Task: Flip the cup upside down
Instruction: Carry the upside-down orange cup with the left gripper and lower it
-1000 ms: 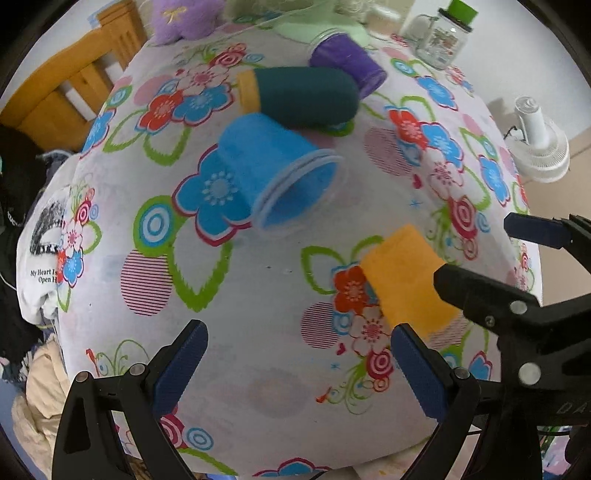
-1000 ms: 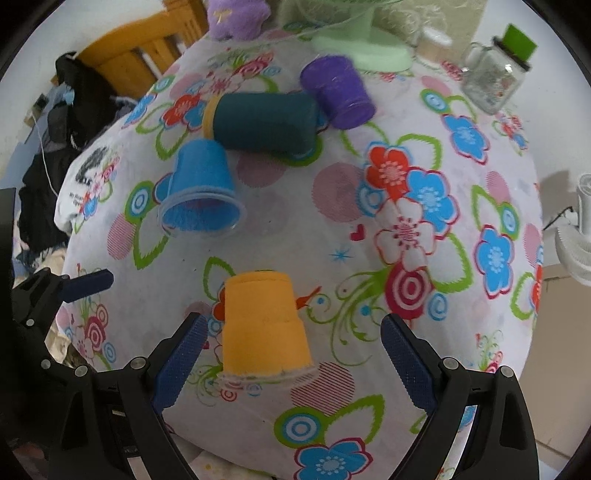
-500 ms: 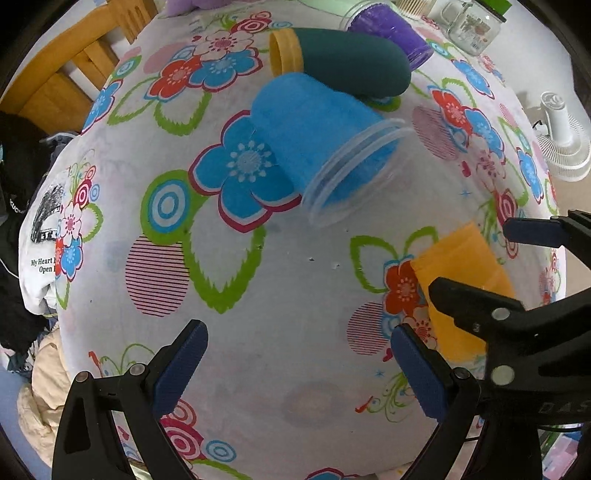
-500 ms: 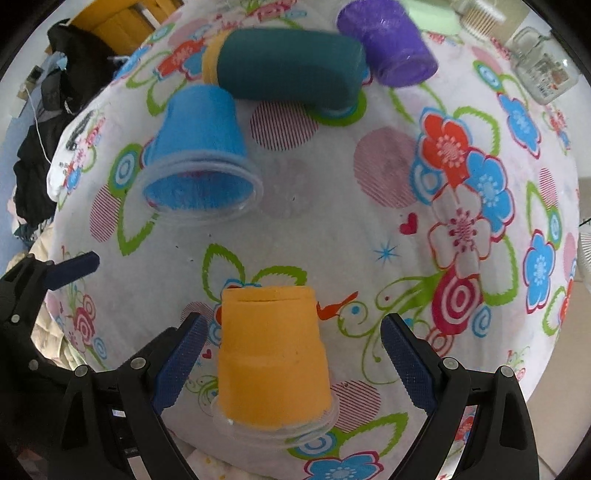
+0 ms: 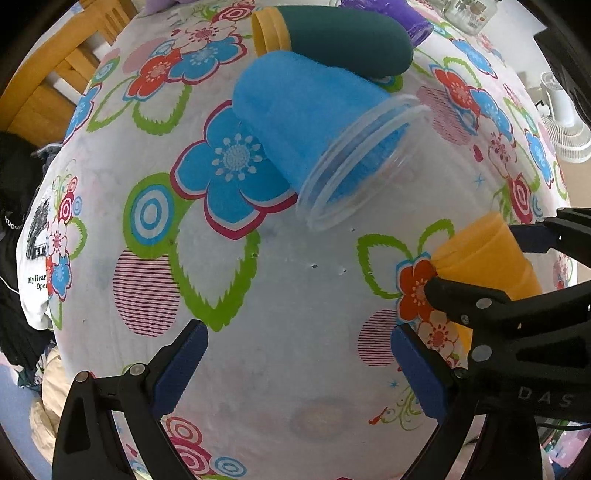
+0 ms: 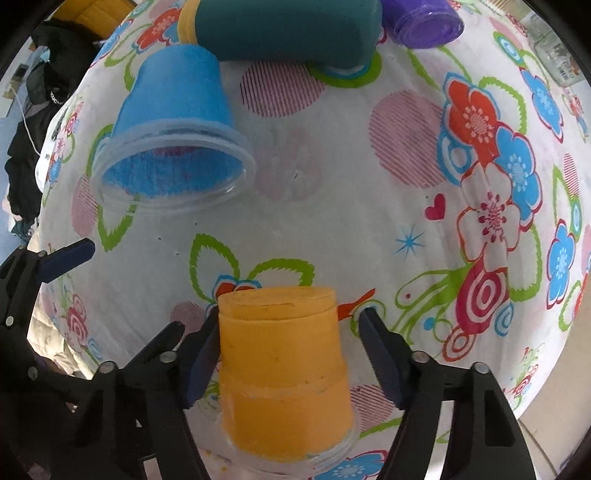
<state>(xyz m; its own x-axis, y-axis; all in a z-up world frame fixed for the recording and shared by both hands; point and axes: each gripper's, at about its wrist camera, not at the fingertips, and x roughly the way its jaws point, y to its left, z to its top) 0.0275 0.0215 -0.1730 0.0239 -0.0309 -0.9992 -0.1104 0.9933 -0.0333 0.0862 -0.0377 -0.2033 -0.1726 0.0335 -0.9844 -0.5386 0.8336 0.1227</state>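
An orange cup (image 6: 284,369) lies on its side on the flowered tablecloth, base away from the camera, between the fingers of my right gripper (image 6: 288,354). The jaws have narrowed around it; the left pad touches it and a gap shows at the right pad. The cup also shows at the right of the left wrist view (image 5: 484,258), with the right gripper around it. My left gripper (image 5: 299,369) is open and empty above bare cloth. A blue cup (image 5: 314,129) lies on its side ahead of it, its clear rim toward the right.
A dark teal cylinder with a yellow end (image 5: 332,33) lies behind the blue cup. A purple cup (image 6: 421,18) lies beside it. A glass jar (image 6: 557,55) stands far right. A wooden chair (image 5: 55,85) stands past the table's left edge; a white fan (image 5: 565,125) is off the right.
Both grippers have moved forward and down toward the table. The right gripper's jaws have narrowed around the orange cup. The blue cup now looms closer to the left gripper.
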